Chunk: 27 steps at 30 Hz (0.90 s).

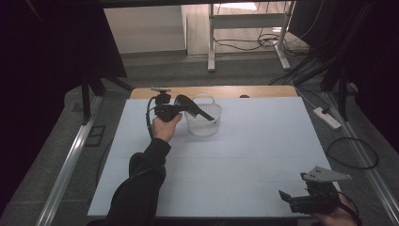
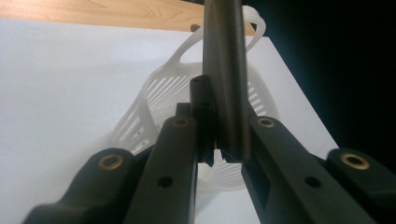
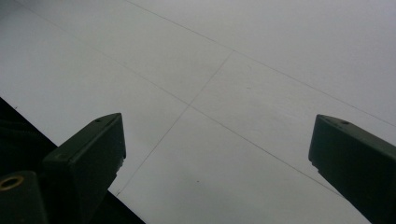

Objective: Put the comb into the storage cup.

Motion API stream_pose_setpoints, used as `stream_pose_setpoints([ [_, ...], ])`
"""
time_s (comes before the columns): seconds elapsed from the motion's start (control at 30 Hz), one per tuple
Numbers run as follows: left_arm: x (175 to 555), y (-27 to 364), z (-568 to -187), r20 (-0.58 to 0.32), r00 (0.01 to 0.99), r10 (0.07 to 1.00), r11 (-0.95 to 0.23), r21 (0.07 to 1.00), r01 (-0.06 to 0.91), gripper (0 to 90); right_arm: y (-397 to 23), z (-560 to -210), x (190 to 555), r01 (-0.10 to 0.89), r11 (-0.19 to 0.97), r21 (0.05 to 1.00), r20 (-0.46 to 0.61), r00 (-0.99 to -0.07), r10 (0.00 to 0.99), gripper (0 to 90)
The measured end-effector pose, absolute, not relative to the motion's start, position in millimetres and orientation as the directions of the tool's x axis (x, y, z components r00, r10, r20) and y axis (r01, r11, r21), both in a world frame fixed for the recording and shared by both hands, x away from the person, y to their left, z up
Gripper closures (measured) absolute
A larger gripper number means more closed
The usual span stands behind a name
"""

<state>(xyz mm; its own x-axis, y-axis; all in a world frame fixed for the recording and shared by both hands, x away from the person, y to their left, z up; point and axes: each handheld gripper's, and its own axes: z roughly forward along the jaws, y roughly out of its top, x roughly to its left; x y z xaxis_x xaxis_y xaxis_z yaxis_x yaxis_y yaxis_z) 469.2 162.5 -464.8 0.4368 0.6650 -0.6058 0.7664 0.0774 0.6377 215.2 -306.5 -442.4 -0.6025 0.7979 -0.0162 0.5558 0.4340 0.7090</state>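
Observation:
A white slotted basket (image 1: 204,123) with a loop handle stands at the back of the white table (image 1: 244,155), left of centre. My left gripper (image 1: 179,112) is just left of it, shut on a dark flat elongated tool (image 1: 194,108) that slants out over the basket's rim. In the left gripper view the jaws (image 2: 219,135) clamp that grey-dark bar (image 2: 224,70), with the basket (image 2: 154,93) right behind it. My right gripper (image 1: 284,197) is at the table's front right corner. Its jaws (image 3: 217,144) stand wide open over bare white surface.
A wooden strip (image 1: 216,91) runs along the table's far edge. On the floor to the right lie a power strip (image 1: 326,117) and a looped cable (image 1: 353,153). A metal rail (image 1: 70,160) lines the left side. A white frame (image 1: 211,42) stands beyond the table.

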Motion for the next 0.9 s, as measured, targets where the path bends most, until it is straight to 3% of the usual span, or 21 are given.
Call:
stream_pose_setpoints([
  [0.4,467.5,170.0,-473.2,-0.615,0.408,0.675,0.102,0.625,0.774,79.4,-306.6,-442.4,215.2,0.556,0.434,0.709,-0.016,-0.603,0.798,4.7],
  [0.9,465.7,177.1,-470.7,-0.620,0.398,0.676,0.123,0.627,0.769,78.4,-306.3,-442.5,215.1,0.556,0.435,0.709,-0.018,-0.602,0.798,4.8],
])
